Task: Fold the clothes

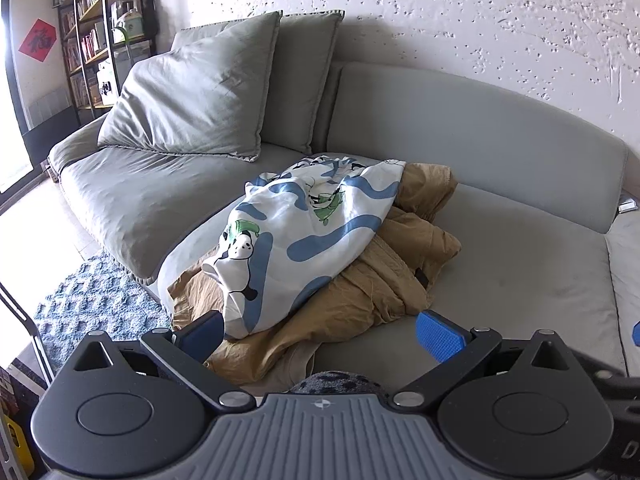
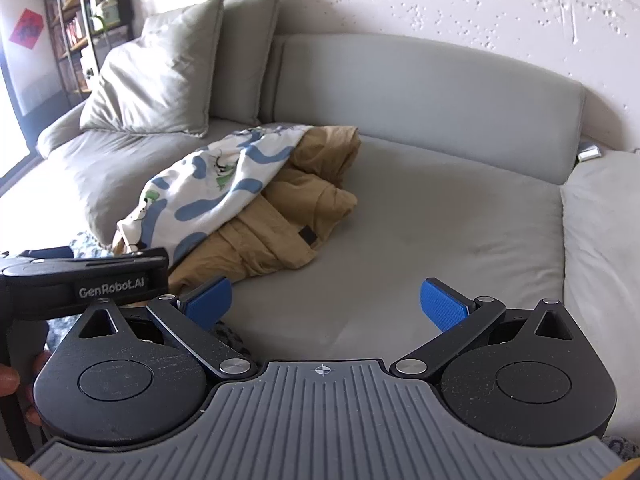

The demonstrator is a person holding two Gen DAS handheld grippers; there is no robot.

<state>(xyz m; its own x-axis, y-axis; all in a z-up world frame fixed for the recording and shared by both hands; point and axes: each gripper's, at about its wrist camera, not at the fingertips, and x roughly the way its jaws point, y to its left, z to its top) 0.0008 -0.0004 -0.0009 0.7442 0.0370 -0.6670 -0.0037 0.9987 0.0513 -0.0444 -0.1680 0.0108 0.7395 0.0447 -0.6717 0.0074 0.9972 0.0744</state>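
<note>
A crumpled white garment with blue blotches and panda prints (image 1: 304,232) lies on top of a rumpled tan garment (image 1: 384,280) on the grey sofa seat (image 1: 520,280). My left gripper (image 1: 320,332) hovers open just in front of the pile, its left pad close to the white cloth's near edge, nothing between the pads. In the right wrist view the same white garment (image 2: 212,192) and tan garment (image 2: 288,216) sit left of centre. My right gripper (image 2: 326,304) is open over bare cushion to the right of the pile. The left gripper's body (image 2: 80,284) shows at the left edge.
Two large grey-green pillows (image 1: 200,92) lean against the sofa back at the left. A blue textured rug (image 1: 92,304) covers the floor by the sofa's front. A bookshelf (image 1: 100,32) stands at the far left. A pale cushion (image 2: 600,260) borders the seat on the right.
</note>
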